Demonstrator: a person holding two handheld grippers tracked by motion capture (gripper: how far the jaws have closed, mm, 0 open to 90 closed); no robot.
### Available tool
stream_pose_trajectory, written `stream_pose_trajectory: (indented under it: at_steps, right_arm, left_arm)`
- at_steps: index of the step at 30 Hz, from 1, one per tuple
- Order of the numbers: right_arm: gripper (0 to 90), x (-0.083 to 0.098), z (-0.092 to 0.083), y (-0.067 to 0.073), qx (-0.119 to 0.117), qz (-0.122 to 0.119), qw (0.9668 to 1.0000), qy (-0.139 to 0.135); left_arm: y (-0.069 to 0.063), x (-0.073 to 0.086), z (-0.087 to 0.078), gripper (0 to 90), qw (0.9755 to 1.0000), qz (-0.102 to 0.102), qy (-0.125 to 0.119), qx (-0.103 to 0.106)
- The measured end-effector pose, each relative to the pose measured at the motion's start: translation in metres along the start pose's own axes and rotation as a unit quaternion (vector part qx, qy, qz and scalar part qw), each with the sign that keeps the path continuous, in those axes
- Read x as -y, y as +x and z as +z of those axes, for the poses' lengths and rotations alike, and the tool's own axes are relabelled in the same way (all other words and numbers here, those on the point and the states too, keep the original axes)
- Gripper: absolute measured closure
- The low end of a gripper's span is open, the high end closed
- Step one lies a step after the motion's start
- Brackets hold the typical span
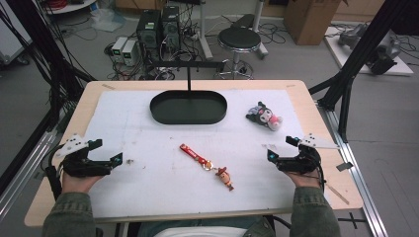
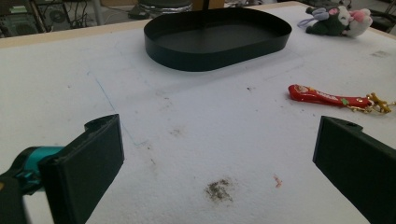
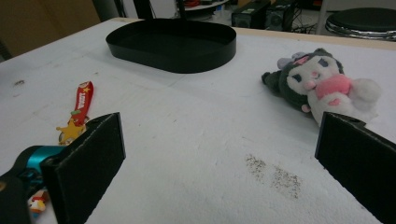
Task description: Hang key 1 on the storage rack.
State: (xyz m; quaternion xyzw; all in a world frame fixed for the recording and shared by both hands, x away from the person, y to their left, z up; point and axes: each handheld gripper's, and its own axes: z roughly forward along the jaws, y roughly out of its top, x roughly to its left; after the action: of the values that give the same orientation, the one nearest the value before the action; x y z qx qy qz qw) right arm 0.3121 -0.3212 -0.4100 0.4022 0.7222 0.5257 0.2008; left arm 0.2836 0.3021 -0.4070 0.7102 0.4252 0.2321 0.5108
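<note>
A black oval tray (image 1: pixel 188 107) (image 2: pixel 217 39) (image 3: pixel 173 42) stands at the back middle of the white mat. A dark plush toy with a pink front (image 1: pixel 265 116) (image 2: pixel 337 20) (image 3: pixel 322 86) lies to its right. A red strap keychain (image 1: pixel 195 155) (image 2: pixel 322 97) (image 3: pixel 83 100) with a small cowboy figure (image 1: pixel 225 177) lies at the mat's middle. My left gripper (image 1: pixel 106 152) (image 2: pixel 217 163) rests open at the left of the mat, nothing between its jaws. My right gripper (image 1: pixel 281 148) (image 3: pixel 219 158) rests open at the right, just in front of the plush, also empty.
A black stand post (image 1: pixel 189 76) rises behind the tray. The wooden table edge (image 1: pixel 316 106) rims the mat. Black frame struts (image 1: pixel 353 64) stand at the right and left. A stool (image 1: pixel 239 39), computers and cables sit on the floor beyond.
</note>
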Motion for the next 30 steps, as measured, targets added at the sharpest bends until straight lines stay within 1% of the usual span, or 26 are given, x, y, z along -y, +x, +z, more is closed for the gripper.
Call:
stream_pose_trajectory:
  at_steps: [2, 3, 6, 8, 9, 15, 18, 19, 21, 22, 23, 24, 25, 27, 28, 29, 30]
  right_arm:
    - [0.6, 0.000, 0.001, 0.001, 0.001, 0.002, 1.0000, 0.005]
    - [0.6, 0.000, 0.002, 0.000, 0.000, -0.002, 1.0000, 0.004]
    - [0.6, 0.000, 0.003, 0.000, 0.001, 0.001, 1.0000, 0.007]
    - [0.6, 0.000, 0.004, -0.001, 0.000, -0.001, 1.0000, 0.009]
    - [0.6, 0.000, 0.004, -0.001, 0.000, -0.002, 1.0000, 0.009]
    - [0.6, 0.000, 0.003, -0.001, 0.008, 0.001, 0.9999, 0.011]
    - [0.6, 0.001, 0.005, 0.000, 0.014, -0.008, 0.9997, 0.021]
    - [0.6, 0.001, 0.006, 0.001, 0.013, -0.001, 0.9996, 0.024]
    - [0.6, 0.001, 0.008, 0.001, 0.014, 0.000, 0.9995, 0.026]
    - [0.6, 0.001, 0.009, 0.000, 0.014, -0.004, 0.9995, 0.028]
    - [0.6, 0.002, 0.011, 0.000, 0.016, -0.002, 0.9992, 0.038]
    - [0.6, 0.002, 0.011, 0.000, 0.016, -0.002, 0.9992, 0.038]
    - [0.6, 0.002, 0.015, 0.000, 0.014, -0.004, 0.9989, 0.044]
    - [0.6, 0.001, 0.017, -0.001, 0.014, -0.007, 0.9987, 0.048]
    - [0.6, 0.000, 0.019, 0.000, 0.011, -0.002, 0.9986, 0.051]
    - [0.6, -0.004, 0.022, 0.003, 0.003, -0.008, 0.9989, 0.045]
    - [0.6, -0.006, 0.024, 0.004, -0.002, -0.010, 0.9989, 0.046]
  left_arm:
    - [0.001, 0.000, 0.000, 2.4, 1.0000, 0.001, 0.001, 0.001]
    - [0.001, 0.000, 0.000, 2.4, 1.0000, 0.001, 0.001, 0.000]
    - [0.001, 0.000, 0.000, 2.4, 1.0000, 0.001, 0.002, 0.000]
    - [0.001, 0.000, 0.000, 2.4, 1.0000, -0.001, 0.001, -0.001]
    - [0.001, 0.000, 0.000, 2.4, 1.0000, 0.001, 0.003, 0.001]
    - [0.000, 0.000, 0.000, 2.4, 1.0000, 0.000, 0.003, 0.000]
    - [-0.001, 0.001, -0.002, 2.4, 1.0000, 0.000, 0.003, -0.001]
    - [-0.001, 0.001, -0.002, 2.4, 1.0000, 0.000, 0.003, -0.004]
    - [0.001, 0.002, -0.003, 2.4, 1.0000, -0.001, 0.004, -0.007]
    - [0.002, 0.002, -0.004, 2.4, 1.0000, -0.004, 0.002, -0.008]
    - [0.002, 0.002, -0.004, 2.4, 1.0000, -0.004, 0.001, -0.009]
    - [0.002, 0.002, -0.004, 2.4, 0.9999, -0.004, 0.001, -0.009]
    - [0.002, 0.002, -0.004, 2.4, 1.0000, -0.003, 0.001, -0.009]
    - [0.002, 0.002, -0.004, 2.4, 1.0000, 0.000, 0.005, -0.008]
    - [0.001, 0.002, -0.003, 2.4, 1.0000, 0.000, 0.006, -0.007]
    - [0.001, 0.002, -0.003, 2.4, 1.0000, -0.001, 0.006, -0.007]
    - [0.001, 0.002, -0.003, 2.4, 1.0000, -0.001, 0.006, -0.007]
